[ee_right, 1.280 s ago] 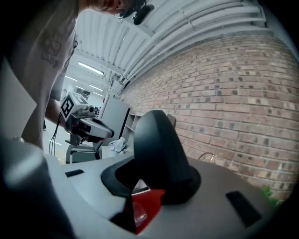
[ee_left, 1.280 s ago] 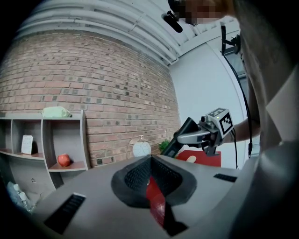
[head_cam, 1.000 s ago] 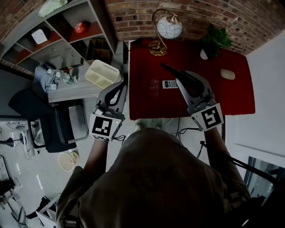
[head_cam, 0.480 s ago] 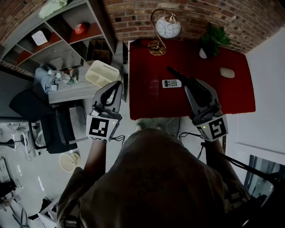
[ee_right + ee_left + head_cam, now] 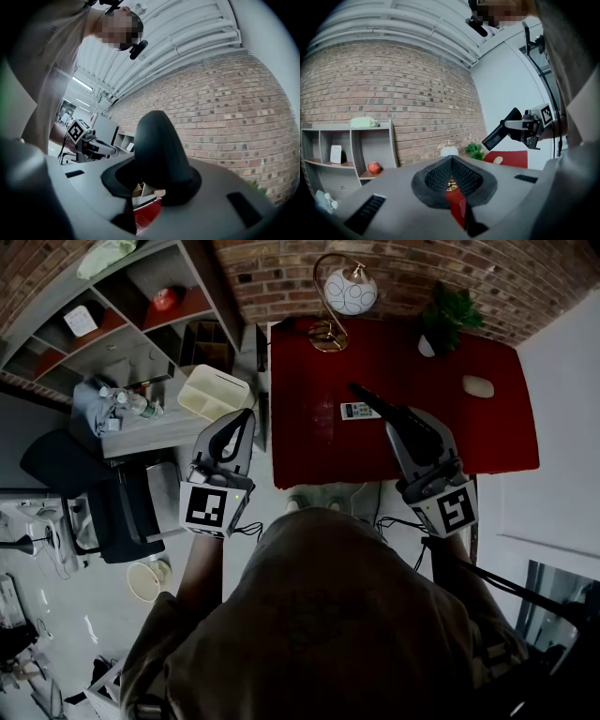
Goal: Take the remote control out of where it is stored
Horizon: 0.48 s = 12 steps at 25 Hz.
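We've got the remote [image 5: 354,411] flat on the red tabletop [image 5: 450,432], upper centre, just beside our right gripper [image 5: 356,388] with its jaws barely parted and empty, while the left gripper [image 5: 246,416] hangs left, jaws pressed together; one careless swing could knock the remote off.

The table [image 5: 309,446] is topped in a smooth, matt red surface. On it, the remote [image 5: 356,411] is seen as pale plastic. The lamp [image 5: 349,292] is made up of a glossy, brass-coloured metal hoop and foot round a white patterned globe. Behind the table, the wall [image 5: 469,268] is laid in rough brick. Left of the table, the basket [image 5: 216,393] looks to be of cream plastic. The left gripper [image 5: 248,414] is cased in matt grey plastic; its pads [image 5: 438,178] are black and mesh-textured.
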Tool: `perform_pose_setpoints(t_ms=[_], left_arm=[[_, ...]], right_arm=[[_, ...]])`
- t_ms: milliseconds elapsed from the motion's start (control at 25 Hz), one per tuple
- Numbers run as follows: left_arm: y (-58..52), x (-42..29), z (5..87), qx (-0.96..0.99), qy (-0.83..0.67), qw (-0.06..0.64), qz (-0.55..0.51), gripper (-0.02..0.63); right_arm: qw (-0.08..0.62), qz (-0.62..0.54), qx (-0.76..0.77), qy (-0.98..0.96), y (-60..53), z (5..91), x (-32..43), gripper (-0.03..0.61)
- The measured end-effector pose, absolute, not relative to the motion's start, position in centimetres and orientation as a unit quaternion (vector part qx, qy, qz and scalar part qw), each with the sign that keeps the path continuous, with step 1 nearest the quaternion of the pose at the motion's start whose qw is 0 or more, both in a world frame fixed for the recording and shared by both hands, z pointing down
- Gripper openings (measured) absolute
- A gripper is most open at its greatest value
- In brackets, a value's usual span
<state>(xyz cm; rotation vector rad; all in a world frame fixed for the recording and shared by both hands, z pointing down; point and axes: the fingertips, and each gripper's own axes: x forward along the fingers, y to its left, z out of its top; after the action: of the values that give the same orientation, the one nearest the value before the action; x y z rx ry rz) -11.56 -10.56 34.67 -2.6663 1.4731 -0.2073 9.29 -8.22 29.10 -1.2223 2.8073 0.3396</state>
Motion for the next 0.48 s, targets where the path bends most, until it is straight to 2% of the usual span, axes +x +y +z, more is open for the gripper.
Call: perform_pose_setpoints(t_ms=[480], left_arm=[[-9.9,-11.0,35.7,-0.874,0.480,0.033,-0.066,0.011]], right_arm=[[-0.026,0.123,-0.416,0.901,-10.4,31.7,10.3,0.109]])
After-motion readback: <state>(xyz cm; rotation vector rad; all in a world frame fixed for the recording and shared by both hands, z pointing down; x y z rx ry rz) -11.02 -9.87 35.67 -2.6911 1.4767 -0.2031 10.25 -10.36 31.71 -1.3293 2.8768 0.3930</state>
